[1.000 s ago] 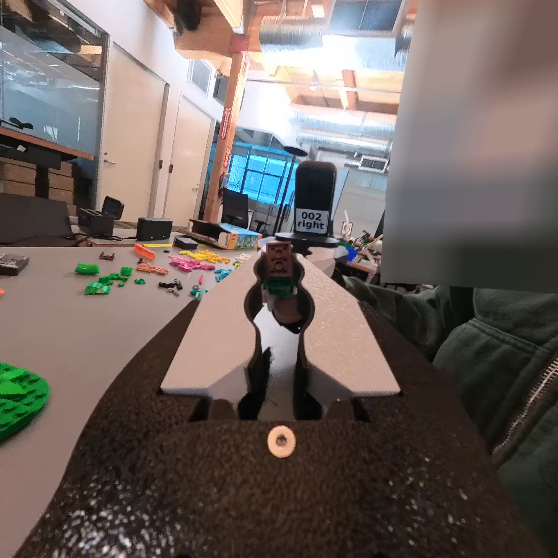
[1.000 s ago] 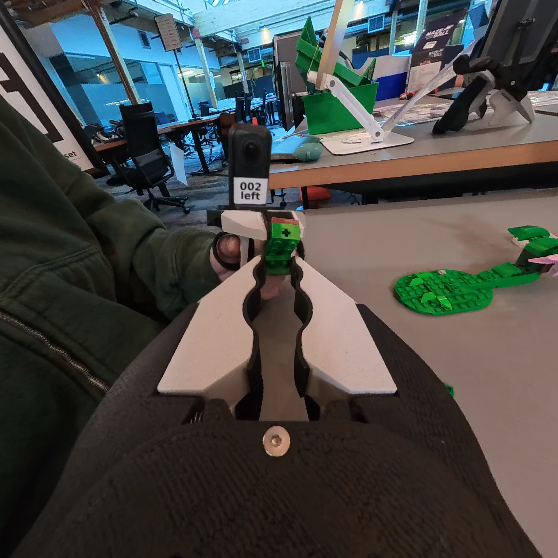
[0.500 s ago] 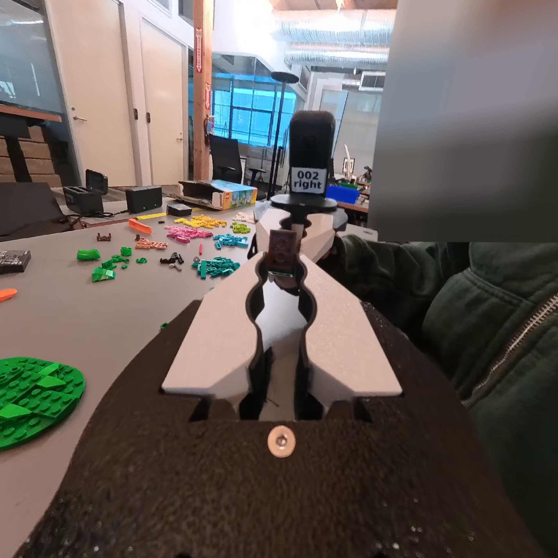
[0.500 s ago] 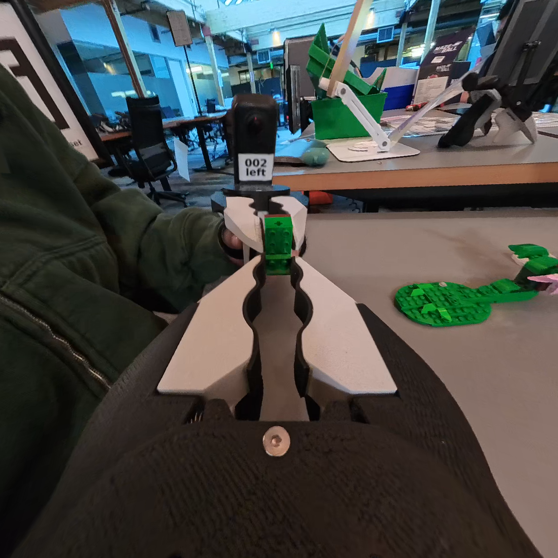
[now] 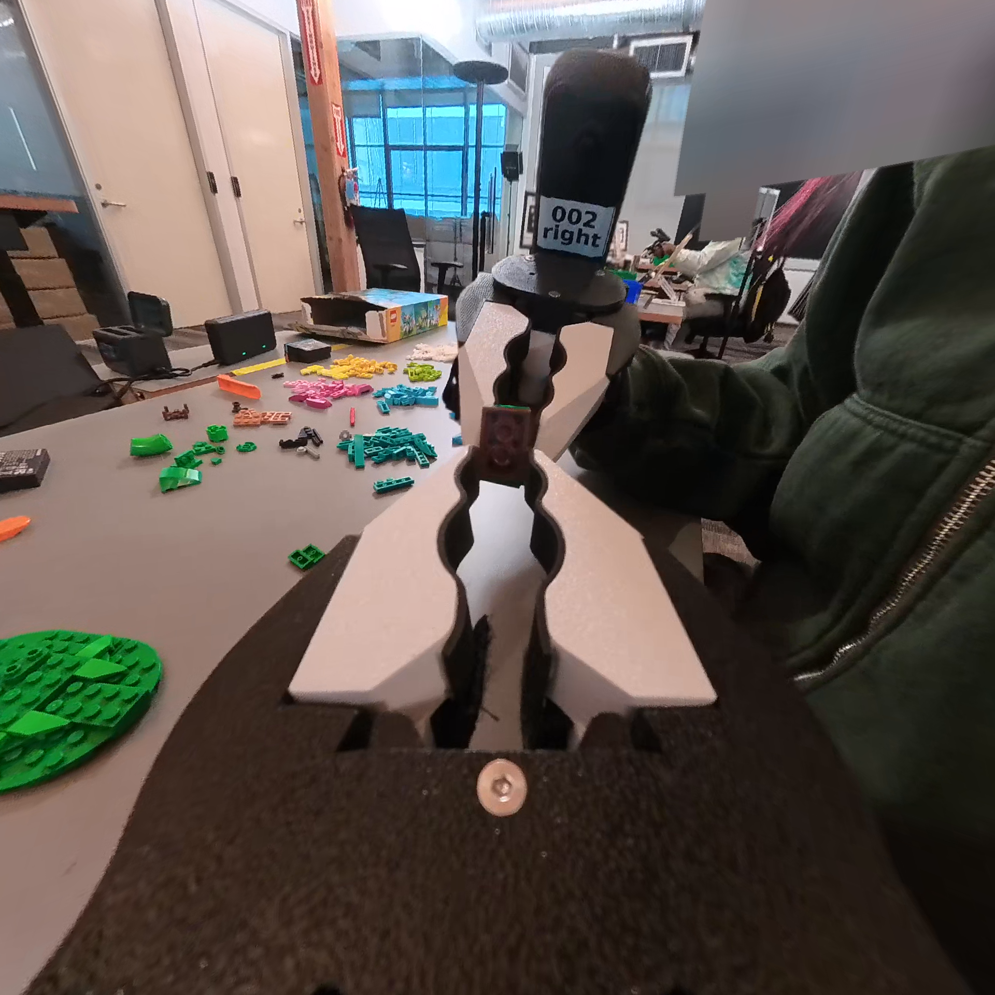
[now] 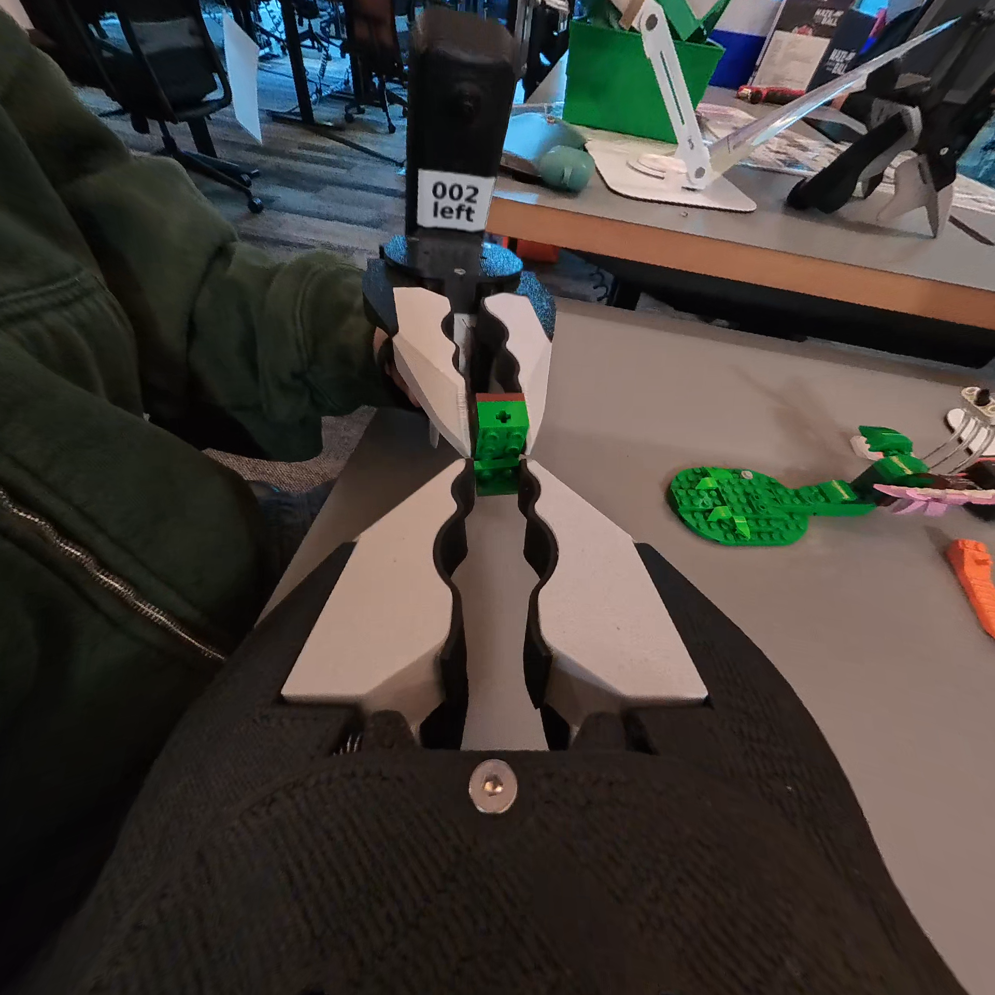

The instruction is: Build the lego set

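A small stack of a brown brick (image 5: 505, 442) on green bricks (image 6: 500, 431) hangs in the air between both grippers, which meet tip to tip above the grey table (image 5: 161, 549). My left gripper (image 5: 503, 457) is shut on the brown end; it also shows in the right wrist view (image 6: 498, 439). My right gripper (image 6: 495, 471) is shut on the lower green brick (image 6: 494, 478); it faces me in the left wrist view (image 5: 511, 409). A round green plate (image 5: 64, 700) lies on the table; in the right wrist view (image 6: 737, 506) it joins a green stem and a pink flower (image 6: 926, 492).
Loose bricks lie sorted by colour at the back: pink (image 5: 323, 390), yellow (image 5: 350, 369), teal (image 5: 385, 447), green (image 5: 183, 468). A torn set box (image 5: 377, 317) and black chargers (image 5: 239, 336) stand behind. An orange piece (image 6: 974, 581) lies at the right. A green jacket sleeve (image 5: 807, 484) is close by. The tips of both grippers are at nearly the same place. The round green plate (image 5: 64, 700) is about 20 centimeters from both grippers' fingertips. It is also in sight in the right wrist view (image 6: 710, 494).
Both grippers have come closer together and tilted down toward the table. The brown and green bricks stay gripped between them.
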`<action>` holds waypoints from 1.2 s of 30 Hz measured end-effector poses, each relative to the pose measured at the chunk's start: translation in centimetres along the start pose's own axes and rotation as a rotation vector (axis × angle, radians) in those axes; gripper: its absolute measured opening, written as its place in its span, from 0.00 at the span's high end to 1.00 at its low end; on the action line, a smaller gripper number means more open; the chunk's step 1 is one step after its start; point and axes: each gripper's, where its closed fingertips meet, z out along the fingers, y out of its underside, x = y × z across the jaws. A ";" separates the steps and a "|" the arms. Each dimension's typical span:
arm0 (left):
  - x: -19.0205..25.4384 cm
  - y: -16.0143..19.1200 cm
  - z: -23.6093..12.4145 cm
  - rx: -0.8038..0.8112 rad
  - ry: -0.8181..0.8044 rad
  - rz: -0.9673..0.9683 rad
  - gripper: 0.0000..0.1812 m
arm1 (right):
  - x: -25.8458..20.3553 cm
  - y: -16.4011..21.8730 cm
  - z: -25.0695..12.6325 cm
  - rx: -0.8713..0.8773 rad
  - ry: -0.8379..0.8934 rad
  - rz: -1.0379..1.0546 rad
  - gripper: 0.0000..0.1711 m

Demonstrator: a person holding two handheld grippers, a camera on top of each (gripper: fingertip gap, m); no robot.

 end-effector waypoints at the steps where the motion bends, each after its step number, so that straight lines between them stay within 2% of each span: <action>1: 0.0 0.0 0.1 0.004 0.001 -0.003 0.92 | 0.0 0.0 0.0 -0.003 -0.002 0.005 0.92; 5: 0.0 -0.4 0.0 0.062 0.016 -0.037 0.92 | 0.0 -0.4 -0.1 0.020 -0.010 0.047 0.92; 16: 0.3 -0.4 -0.5 0.023 0.047 -0.045 0.92 | -0.4 -0.5 0.1 0.032 -0.026 0.036 0.92; 23: 0.9 -0.6 -0.7 0.058 0.089 -0.049 0.93 | -1.0 -0.7 0.2 0.060 -0.099 0.142 0.92; 36: 1.1 -0.6 -0.4 0.098 0.117 -0.100 0.93 | -1.2 -0.7 0.1 0.065 -0.124 0.160 0.92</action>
